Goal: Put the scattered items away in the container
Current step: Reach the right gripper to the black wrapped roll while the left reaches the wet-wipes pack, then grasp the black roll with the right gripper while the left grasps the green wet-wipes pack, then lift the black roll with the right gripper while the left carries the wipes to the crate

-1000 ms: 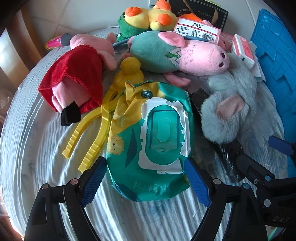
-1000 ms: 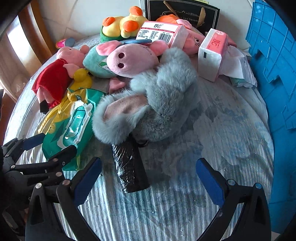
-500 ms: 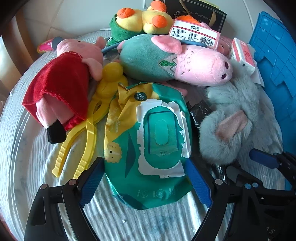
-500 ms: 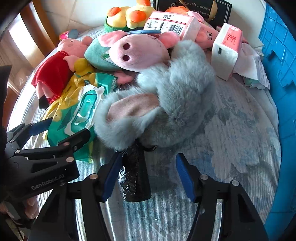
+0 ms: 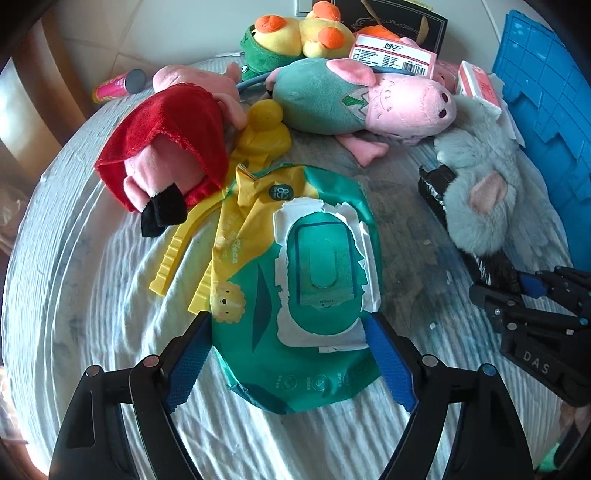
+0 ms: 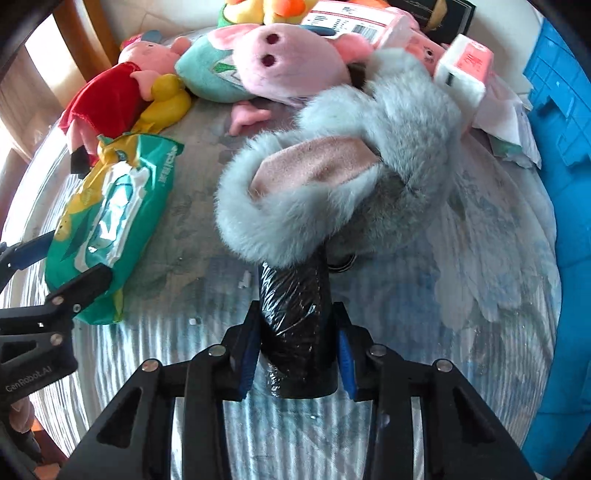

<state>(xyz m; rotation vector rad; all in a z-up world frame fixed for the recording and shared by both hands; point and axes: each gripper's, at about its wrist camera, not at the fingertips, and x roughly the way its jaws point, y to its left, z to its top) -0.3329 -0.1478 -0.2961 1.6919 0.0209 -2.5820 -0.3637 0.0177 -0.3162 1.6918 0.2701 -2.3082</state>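
My left gripper (image 5: 288,354) is open around the near end of a green and yellow wet-wipes pack (image 5: 295,280), its blue pads at the pack's two sides; the pack also shows in the right wrist view (image 6: 107,221). My right gripper (image 6: 295,350) is shut on a black plastic-wrapped roll (image 6: 295,317), whose far end lies under a grey fluffy plush (image 6: 354,173). The blue container (image 6: 561,184) stands at the right edge. In the left wrist view the right gripper (image 5: 532,306) sits at the right, beside the grey plush (image 5: 480,184).
Behind lie a red-dressed pig plush (image 5: 173,147), yellow tongs (image 5: 236,184), a teal and pink pig plush (image 5: 362,99), a yellow duck plush (image 5: 295,37), pink tissue packs (image 6: 465,62) and a black box (image 5: 391,18). All rest on a round cloth-covered table (image 5: 74,295).
My right gripper moved forward and shut on the black roll. My left gripper moved forward, so its open pads now flank the wipes pack's near end.
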